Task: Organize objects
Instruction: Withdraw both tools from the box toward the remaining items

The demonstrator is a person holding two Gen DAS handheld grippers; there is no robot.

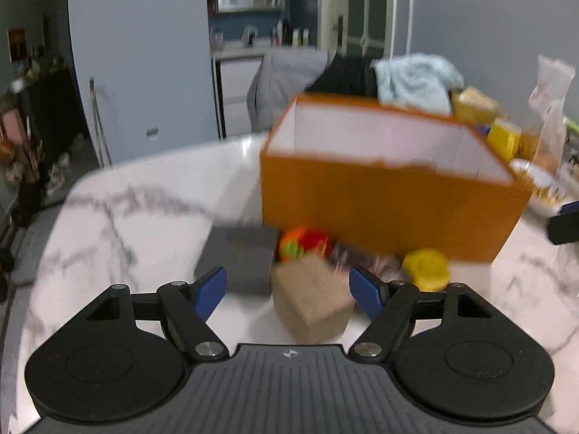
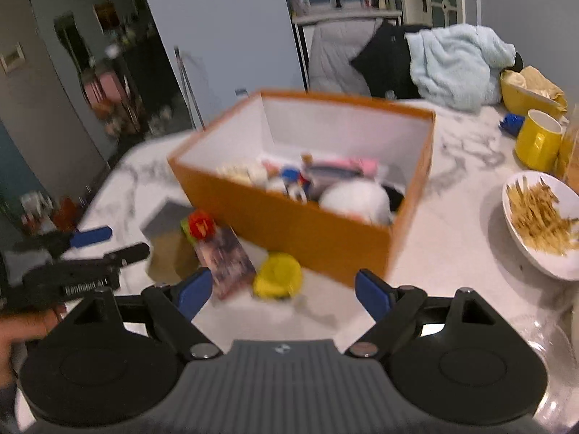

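Tan block (image 1: pixel 313 298) sits at six o'clock of the orange box (image 1: pixel 383 209), dead ahead between the left gripper's (image 1: pixel 287 291) wide-open jaws, right gripper (image 2: pixel 284 294) also open over the yellow toy (image 2: pixel 277 280); best square up, then close gently.

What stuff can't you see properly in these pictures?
- Inside the orange box: left wrist view, front wall hides the contents.
- Items in the box: right wrist view, too blurred to name.
- Red toy: both views, motion blur.
- Plate: right wrist view, cut off by the edge.
- Left hand-held gripper: right wrist view, partly out of frame.
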